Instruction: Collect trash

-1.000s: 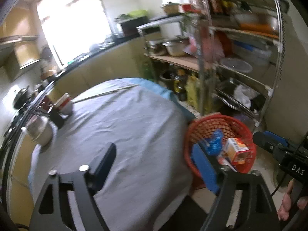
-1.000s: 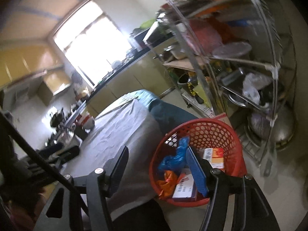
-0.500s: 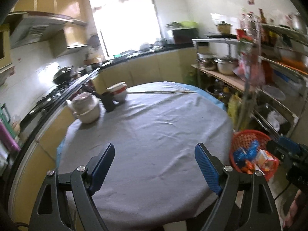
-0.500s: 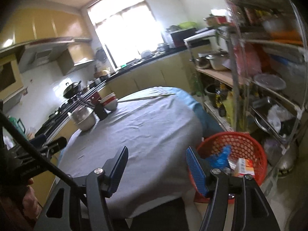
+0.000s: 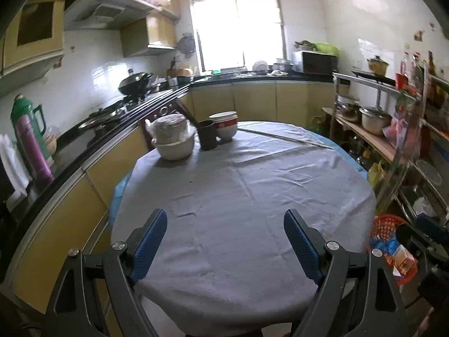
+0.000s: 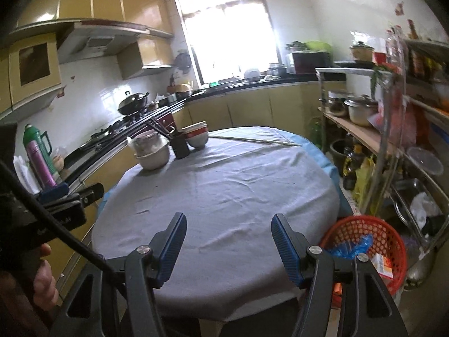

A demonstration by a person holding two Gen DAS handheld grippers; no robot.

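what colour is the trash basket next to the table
Red basket, clearest in the right wrist view.

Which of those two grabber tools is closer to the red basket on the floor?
Right. The right gripper hangs over the table edge just beside the red basket; the left gripper sits farther along the table, with the right one between it and the basket.

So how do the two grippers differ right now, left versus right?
The left gripper has its jaws spread wider than the right gripper. In its own view the left gripper is centred over the grey tablecloth, with the red basket at the far right edge; the right gripper has the basket close beside its right finger. Shared: both have blue-padded fingers, hold nothing, and point across the table.
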